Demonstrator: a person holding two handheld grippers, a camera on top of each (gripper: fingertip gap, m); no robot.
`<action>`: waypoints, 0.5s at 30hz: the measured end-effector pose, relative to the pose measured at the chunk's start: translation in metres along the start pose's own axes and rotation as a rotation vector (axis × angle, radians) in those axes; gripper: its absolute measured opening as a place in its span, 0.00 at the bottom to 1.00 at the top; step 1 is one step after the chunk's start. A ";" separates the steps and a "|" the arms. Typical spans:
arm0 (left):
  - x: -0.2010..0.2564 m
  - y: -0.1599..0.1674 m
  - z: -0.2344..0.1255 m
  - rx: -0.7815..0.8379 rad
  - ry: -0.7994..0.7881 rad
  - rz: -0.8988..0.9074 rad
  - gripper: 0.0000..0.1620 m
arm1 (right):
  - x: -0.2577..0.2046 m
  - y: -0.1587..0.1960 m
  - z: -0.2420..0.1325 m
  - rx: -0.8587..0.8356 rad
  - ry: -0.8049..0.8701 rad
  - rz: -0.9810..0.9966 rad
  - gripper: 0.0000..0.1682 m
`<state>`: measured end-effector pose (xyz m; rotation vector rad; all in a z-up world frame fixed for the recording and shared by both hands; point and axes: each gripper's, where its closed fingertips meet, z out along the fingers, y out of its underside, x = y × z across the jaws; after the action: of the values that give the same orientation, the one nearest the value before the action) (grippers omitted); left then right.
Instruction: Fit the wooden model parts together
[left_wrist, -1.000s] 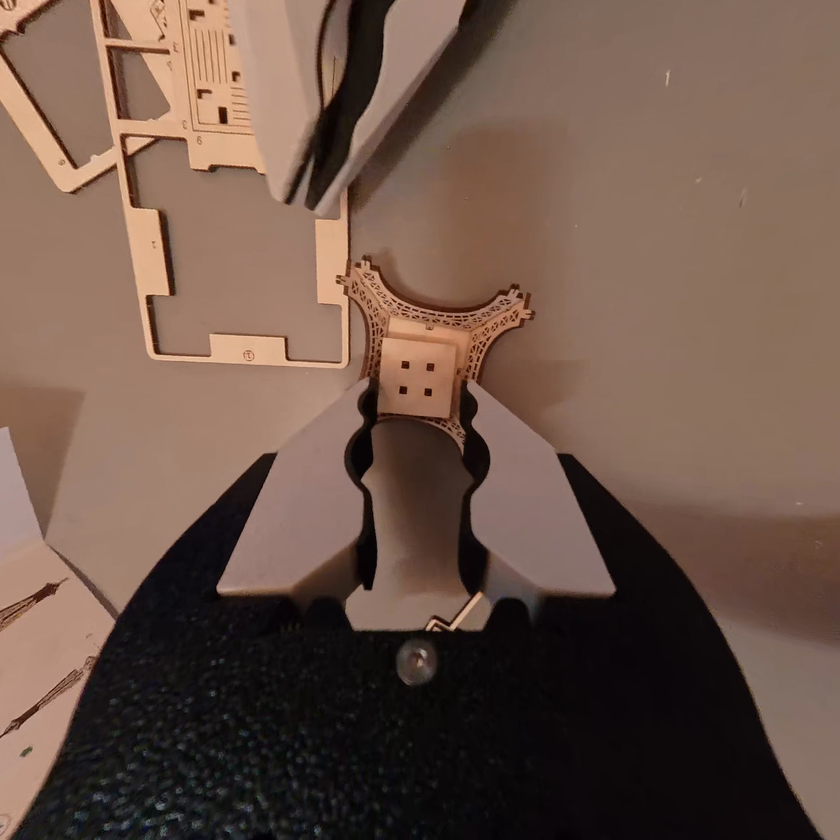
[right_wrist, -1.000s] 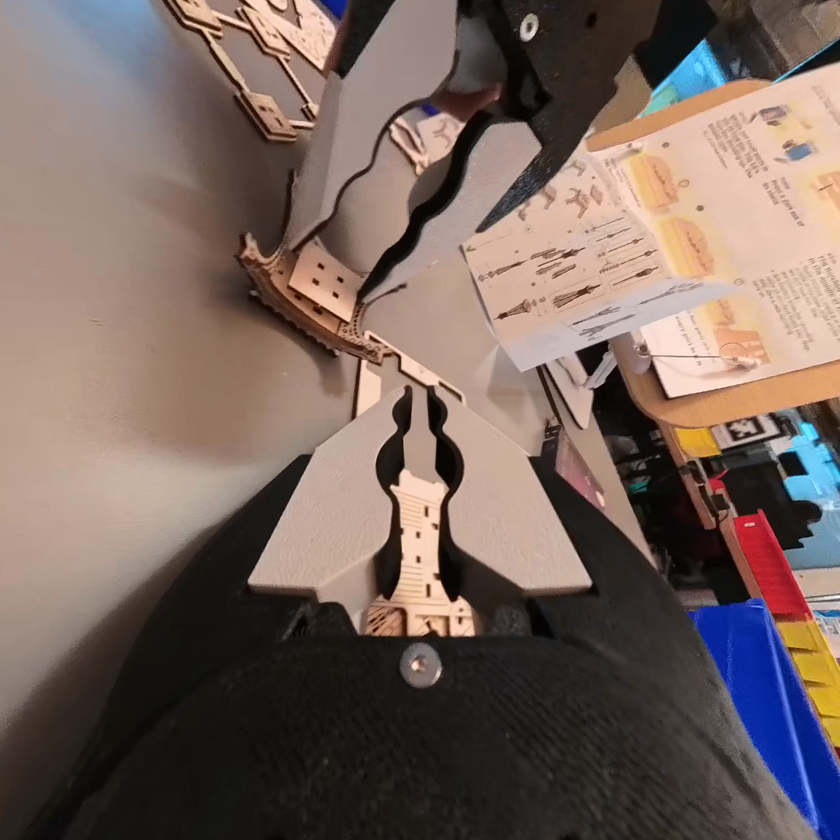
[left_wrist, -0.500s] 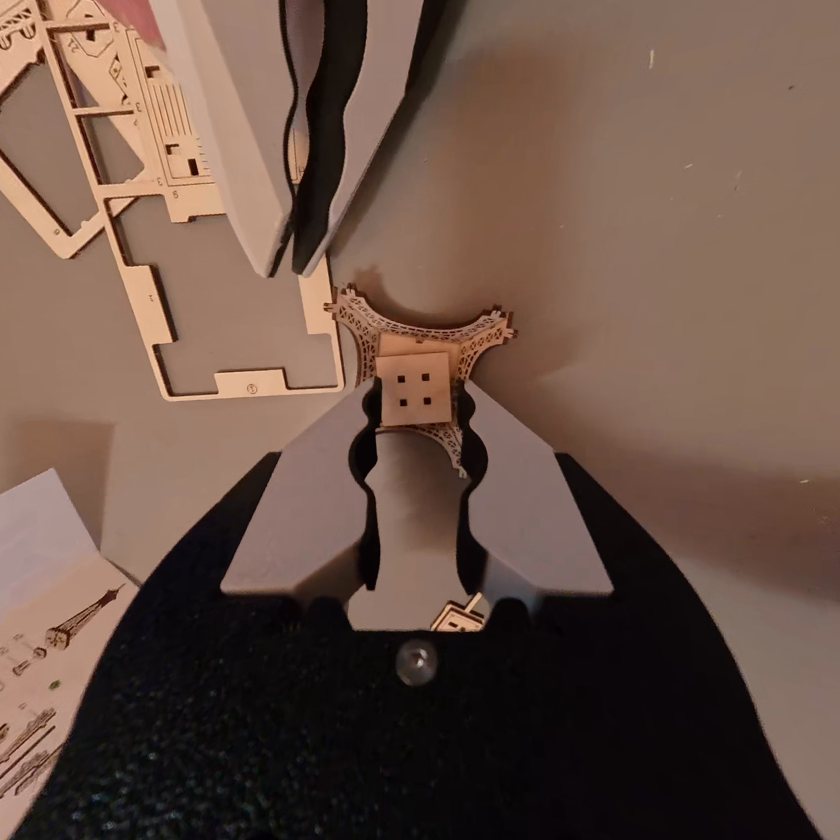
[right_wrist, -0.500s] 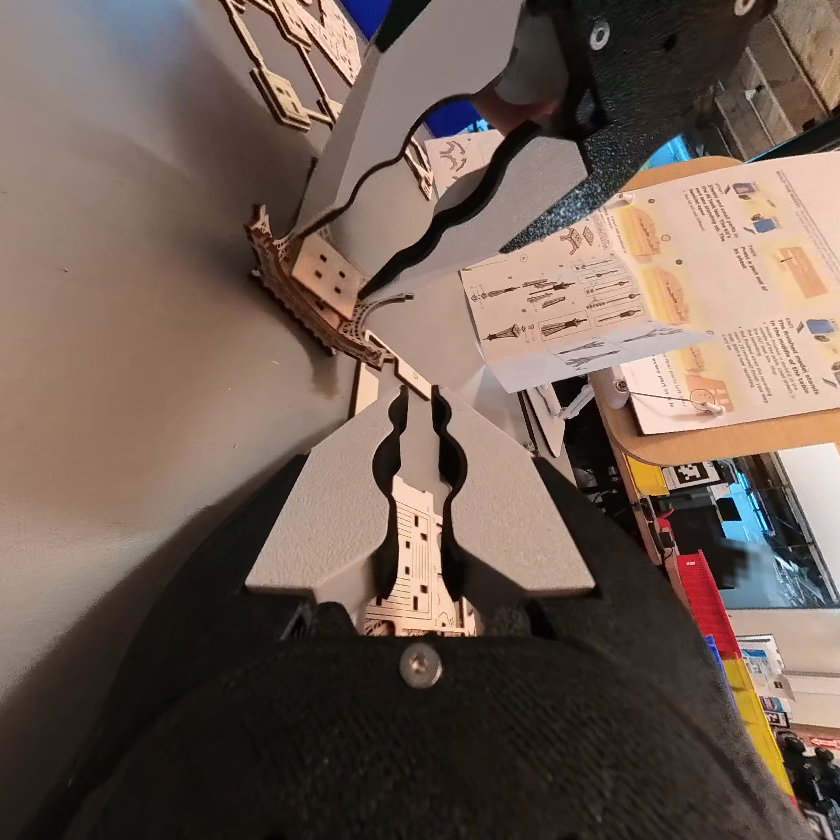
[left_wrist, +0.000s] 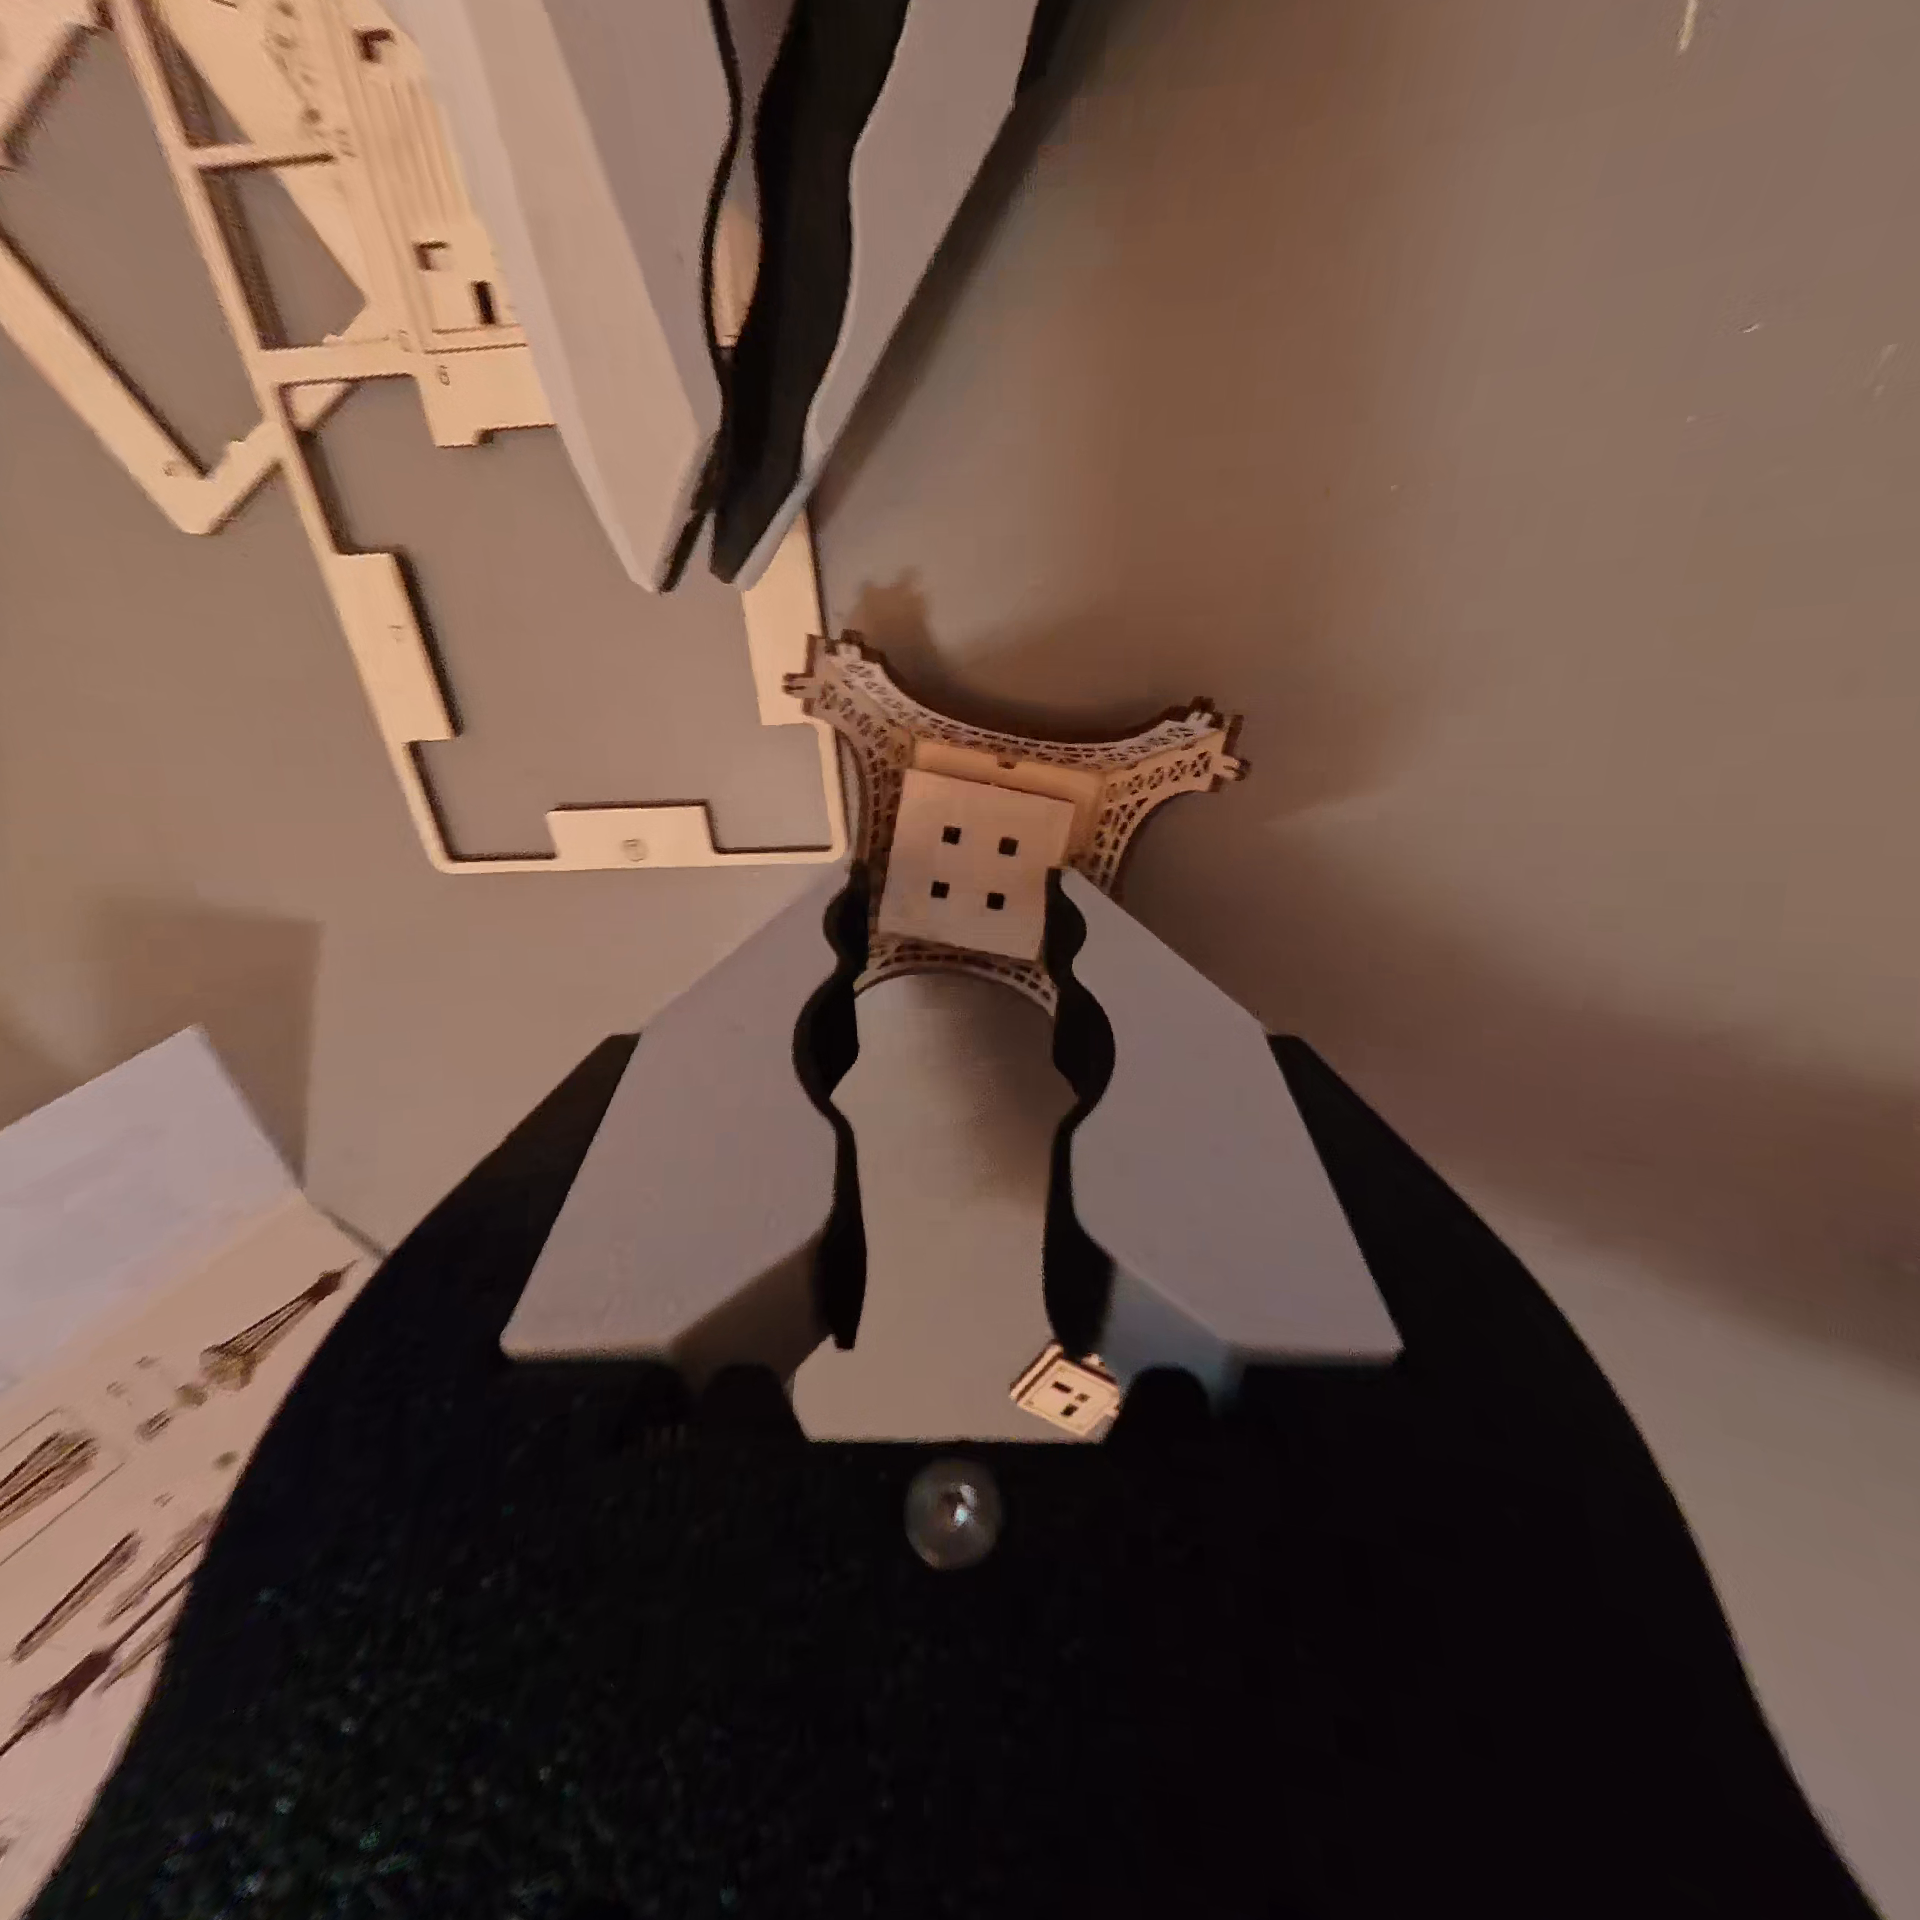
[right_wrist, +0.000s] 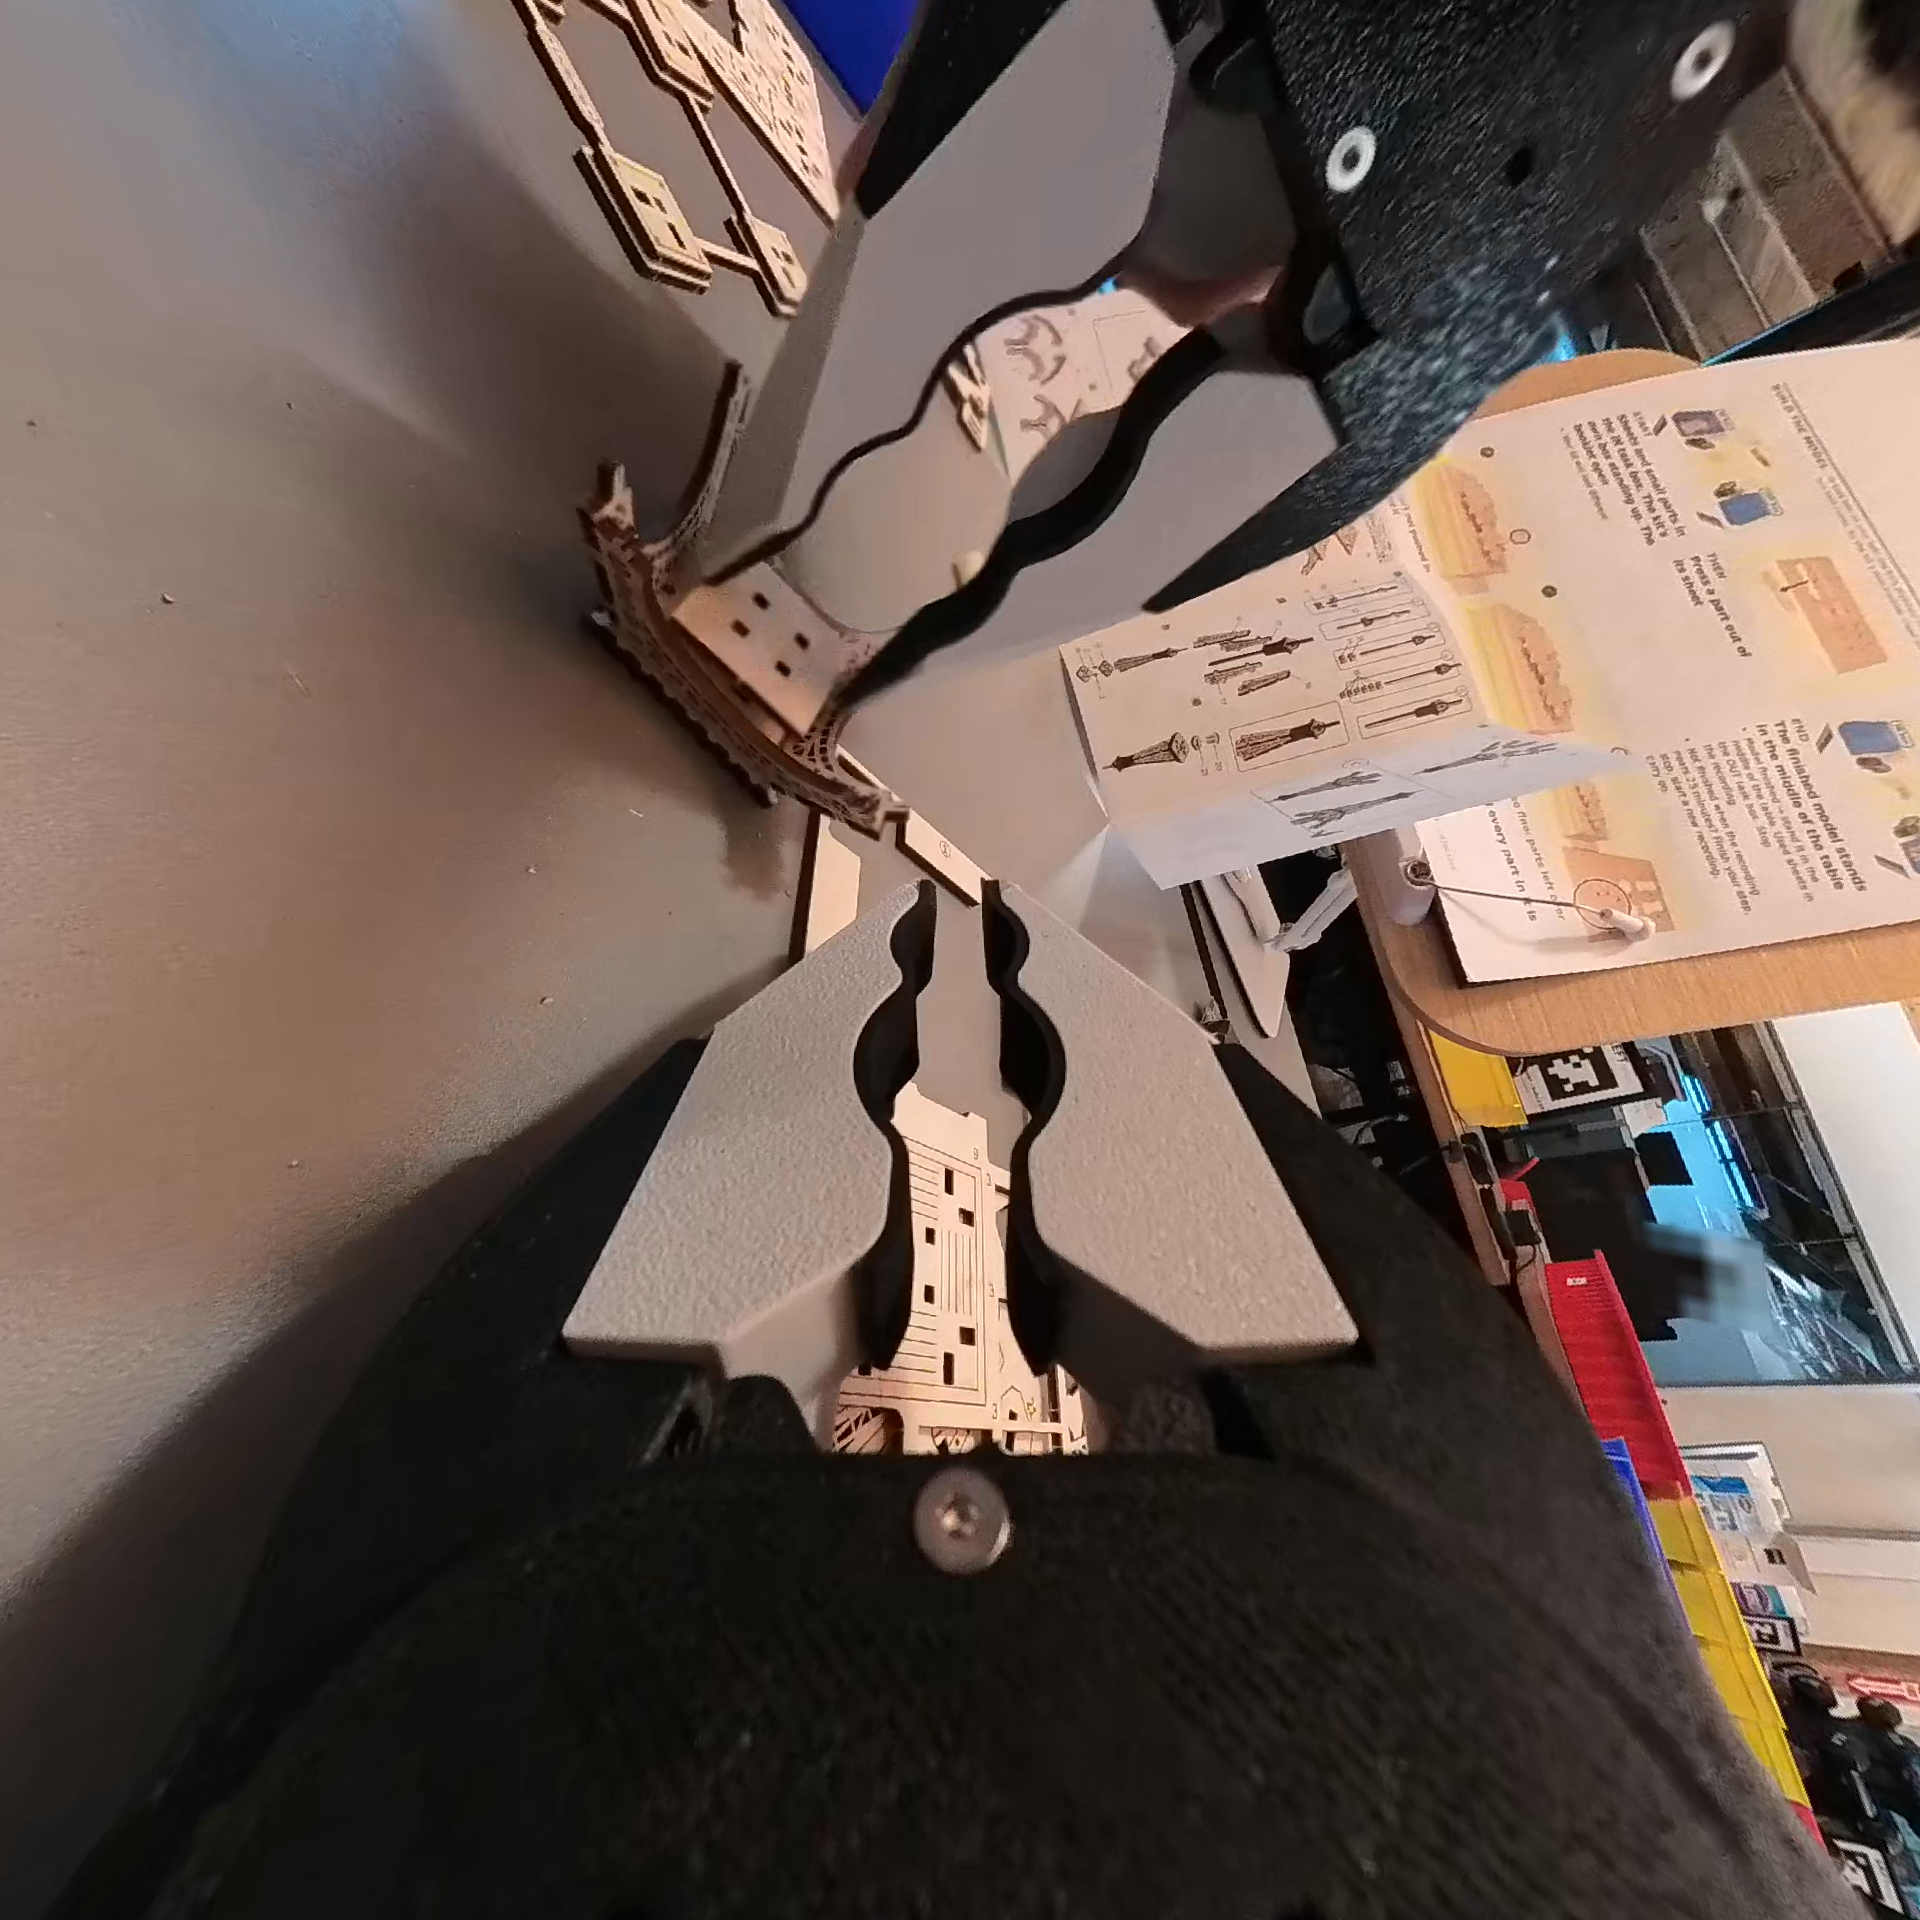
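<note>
The wooden tower base (left_wrist: 1039, 790), four lattice legs under a square platform with four holes, stands on the grey table. My left gripper (left_wrist: 961, 888) is shut on the platform's two sides. It also shows in the right wrist view (right_wrist: 784, 623), on the tower base (right_wrist: 727, 717). My right gripper (right_wrist: 956, 896) is shut with only a narrow slit, and I see nothing held in it. It hovers over a part sheet (right_wrist: 945, 1247). In the left wrist view it (left_wrist: 707, 566) hangs just left of and above the base.
A punched-out part sheet (left_wrist: 623, 847) lies left of the base. A small square wooden piece (left_wrist: 1065, 1392) lies under my left gripper. The instruction leaflet (left_wrist: 104, 1403) (right_wrist: 1299, 675) is near. Another sheet (right_wrist: 665, 218), a page on a wooden board (right_wrist: 1662, 675) and coloured bins (right_wrist: 1621, 1351) lie beyond. My hands' fingertips stand some 7 cm from each other. The small square wooden piece (left_wrist: 1065, 1392) lies around 15 cm away from my left fingertips.
My right gripper has drifted a little over the sheet and come closer to the tower base. My left gripper keeps its hold. The small square piece has come into fuller view.
</note>
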<state>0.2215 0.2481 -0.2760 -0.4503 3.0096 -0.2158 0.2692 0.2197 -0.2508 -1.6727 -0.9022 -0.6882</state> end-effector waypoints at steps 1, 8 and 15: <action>-0.002 0.000 -0.003 -0.001 -0.026 0.009 0.18 | 0.000 0.000 0.000 0.000 -0.001 0.000 0.04; 0.002 -0.002 -0.002 -0.007 -0.025 0.066 0.18 | -0.002 0.001 0.001 -0.003 -0.008 -0.007 0.04; 0.002 -0.004 0.002 0.014 0.019 0.077 0.18 | -0.002 0.001 0.001 -0.006 -0.013 -0.012 0.04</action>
<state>0.2206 0.2429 -0.2775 -0.3317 3.0347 -0.2360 0.2688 0.2204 -0.2537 -1.6800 -0.9204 -0.6897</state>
